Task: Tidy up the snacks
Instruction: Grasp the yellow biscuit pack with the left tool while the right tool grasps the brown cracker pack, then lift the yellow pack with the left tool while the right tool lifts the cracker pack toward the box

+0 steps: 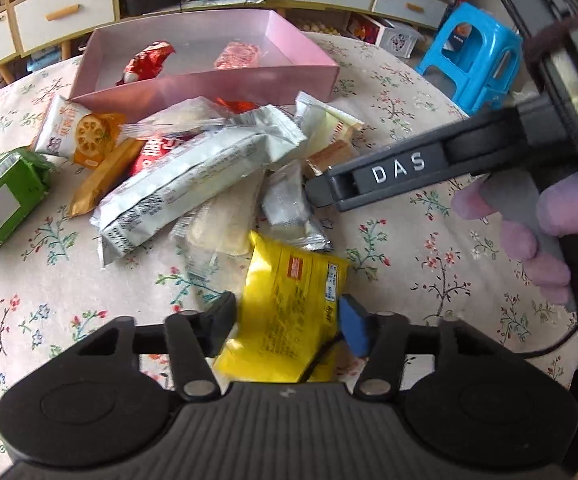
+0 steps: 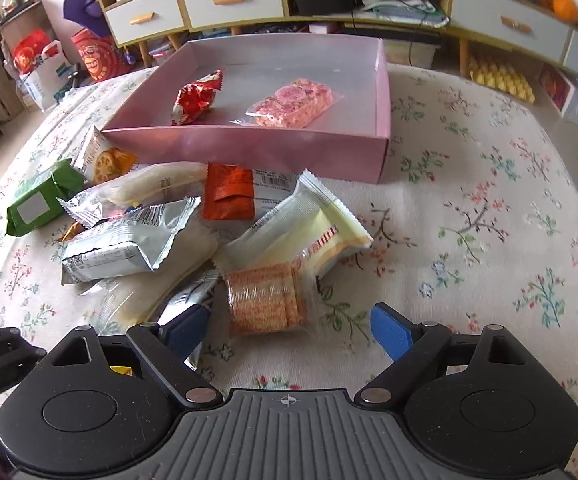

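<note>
the yellow snack packet lies on the floral tablecloth right between the left gripper's pads, long axis running away toward the pink box. the jaws look pressed on its sides. the right gripper hangs wide apart, empty, just short of the orange wafer pack, the nearer hand for it.

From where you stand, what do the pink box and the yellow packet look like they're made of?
Pink box: probably thin cardboard with a faint sheen; straight folded walls, sharp corners. Yellow packet: looks like glossy plastic film; it crinkles and catches the light, with printed text on it.
</note>
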Demonstrator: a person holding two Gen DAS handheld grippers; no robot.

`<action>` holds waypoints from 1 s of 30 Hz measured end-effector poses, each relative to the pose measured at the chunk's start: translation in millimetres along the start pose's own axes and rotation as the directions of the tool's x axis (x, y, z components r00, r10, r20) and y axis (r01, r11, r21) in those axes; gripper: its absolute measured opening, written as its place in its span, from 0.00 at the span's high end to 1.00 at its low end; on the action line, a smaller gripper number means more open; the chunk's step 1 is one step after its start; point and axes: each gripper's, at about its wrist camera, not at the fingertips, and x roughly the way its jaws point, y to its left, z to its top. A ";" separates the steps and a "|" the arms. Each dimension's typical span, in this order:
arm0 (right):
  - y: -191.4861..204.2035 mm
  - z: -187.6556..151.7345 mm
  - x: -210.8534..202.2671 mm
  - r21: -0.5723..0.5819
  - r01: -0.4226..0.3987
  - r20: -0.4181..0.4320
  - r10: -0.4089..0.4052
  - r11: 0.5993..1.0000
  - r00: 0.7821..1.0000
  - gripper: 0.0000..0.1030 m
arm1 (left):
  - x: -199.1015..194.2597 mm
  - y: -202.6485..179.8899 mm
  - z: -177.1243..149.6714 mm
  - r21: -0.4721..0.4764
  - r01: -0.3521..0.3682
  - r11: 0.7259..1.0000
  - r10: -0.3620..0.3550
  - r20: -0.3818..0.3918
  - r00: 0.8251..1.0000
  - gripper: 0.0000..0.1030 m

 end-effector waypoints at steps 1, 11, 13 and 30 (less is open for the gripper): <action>1.0 0.0 1.1 -0.007 0.002 0.008 -0.002 1.000 1.000 0.13 | -0.6 2.9 -0.2 -0.012 0.009 1.000 -0.009 -0.001 1.000 0.51; 1.2 -0.8 5.3 -0.042 -0.002 0.027 0.003 0.999 1.000 0.58 | -4.3 15.0 1.5 -0.078 0.062 0.995 -0.062 -0.001 0.998 0.38; 1.6 -1.7 3.8 -0.041 -0.009 0.023 0.010 0.999 1.000 0.59 | -0.7 10.4 3.5 -0.064 0.051 0.997 -0.051 -0.003 0.999 0.38; -11.4 -26.2 -25.5 0.078 -0.074 -0.093 0.081 0.994 0.992 0.59 | -4.0 28.9 7.2 -0.134 0.036 0.990 -0.038 -0.008 0.999 0.56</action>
